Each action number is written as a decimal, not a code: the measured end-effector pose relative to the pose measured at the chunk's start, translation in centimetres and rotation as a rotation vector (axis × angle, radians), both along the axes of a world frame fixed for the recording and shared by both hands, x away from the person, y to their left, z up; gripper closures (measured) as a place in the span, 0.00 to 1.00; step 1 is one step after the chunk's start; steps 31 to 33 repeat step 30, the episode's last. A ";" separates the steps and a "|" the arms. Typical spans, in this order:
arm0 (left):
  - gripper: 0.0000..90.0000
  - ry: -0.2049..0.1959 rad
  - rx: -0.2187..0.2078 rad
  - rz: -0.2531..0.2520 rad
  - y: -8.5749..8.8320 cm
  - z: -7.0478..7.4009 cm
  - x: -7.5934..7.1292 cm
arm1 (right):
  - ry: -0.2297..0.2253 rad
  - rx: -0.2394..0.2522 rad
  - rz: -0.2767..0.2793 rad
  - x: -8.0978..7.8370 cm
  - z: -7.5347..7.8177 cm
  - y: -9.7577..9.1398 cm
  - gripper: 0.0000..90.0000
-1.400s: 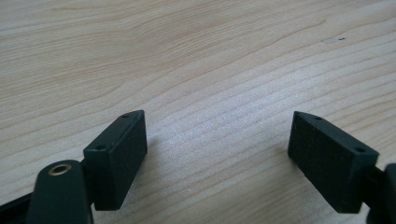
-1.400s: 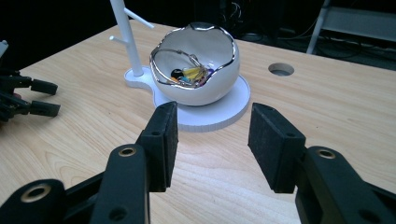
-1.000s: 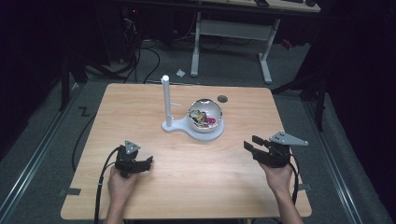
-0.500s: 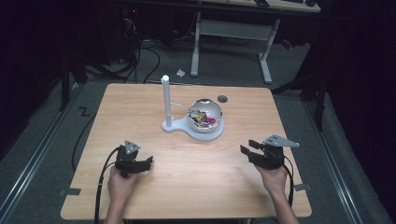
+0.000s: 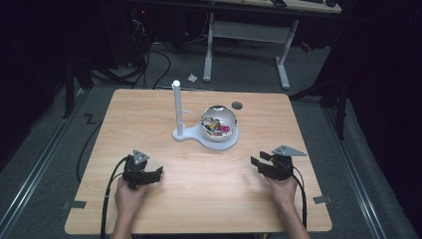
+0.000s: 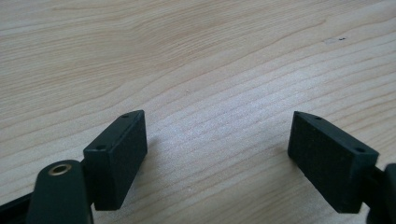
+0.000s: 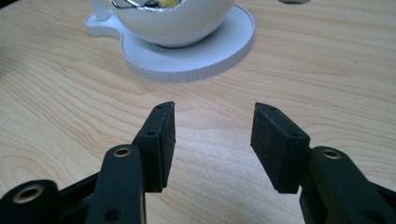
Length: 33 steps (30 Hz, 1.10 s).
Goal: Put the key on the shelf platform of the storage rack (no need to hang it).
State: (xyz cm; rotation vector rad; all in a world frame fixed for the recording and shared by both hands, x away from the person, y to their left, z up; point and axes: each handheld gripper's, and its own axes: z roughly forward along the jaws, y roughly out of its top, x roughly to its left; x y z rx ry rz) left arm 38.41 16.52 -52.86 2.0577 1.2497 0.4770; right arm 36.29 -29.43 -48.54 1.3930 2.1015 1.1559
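With both tongs gaping empty, the right tongs (image 7: 212,140) near the bowl (image 5: 218,123) of trinkets mid-desk (image 5: 149,114) and the left tongs (image 6: 217,158) farther off, approach slowly, level, over the bowl's rim.

You are looking at a worktop (image 5: 149,114) of pale wood standing on grey floor (image 5: 50,149). Behind its far edge a white-legged desk (image 5: 246,35) is standing, and black cables (image 5: 154,64) are trailing across the floor near the far left corner.

Bowl (image 5: 218,124) on stand (image 5: 199,137), mid-table (image 5: 149,114)
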 end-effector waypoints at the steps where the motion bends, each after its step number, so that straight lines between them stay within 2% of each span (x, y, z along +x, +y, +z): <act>1: 0.22 0.000 0.000 0.000 0.0 0.0 0.0 | 0.000 0.000 0.000 0.0 0.0 0.0 0.56; 3: 0.22 0.000 0.000 0.000 0.0 0.0 0.0 | 0.007 -0.014 -0.006 0.2 -0.5 0.1 0.55; 4: 0.22 0.000 0.000 0.000 0.0 0.0 0.0 | -0.001 -0.065 -0.021 0.2 -0.9 0.3 0.55; 5: 0.22 0.000 0.000 0.000 0.0 0.0 0.0 | -0.001 -0.065 -0.021 0.2 -0.9 0.3 0.55; 6: 0.22 0.000 0.000 0.000 0.0 0.0 0.0 | -0.006 -0.120 -0.023 0.3 -1.3 0.6 0.55; 10: 0.22 0.000 0.000 0.000 0.0 0.0 0.0 | 0.018 -0.135 -0.029 0.5 -2.0 0.8 0.55; 11: 0.22 0.000 0.000 0.000 0.0 0.0 0.0 | 0.019 -0.153 -0.032 0.6 -2.5 0.8 0.55; 15: 0.22 0.000 0.000 0.000 0.0 0.0 0.0 | 0.030 -0.158 -0.044 0.7 -3.0 0.7 0.55; 18: 0.22 0.000 0.000 0.000 0.0 0.0 0.0 | 0.044 -0.200 -0.060 0.9 -3.3 0.8 0.54; 23: 0.22 -0.001 0.000 0.000 0.0 0.0 0.0 | 0.055 -0.216 -0.066 1.1 -3.4 1.0 0.52; 24: 0.22 -0.001 0.000 0.000 0.0 0.0 0.0 | 0.072 -0.196 -0.077 1.2 -3.4 0.8 0.49; 26: 0.22 0.000 0.000 0.000 0.0 0.0 0.0 | 0.077 -0.190 -0.082 1.3 -3.4 0.7 0.48; 33: 0.22 -0.001 0.000 -0.002 0.0 0.0 0.0 | 0.080 -0.190 -0.092 1.3 -3.4 0.7 0.46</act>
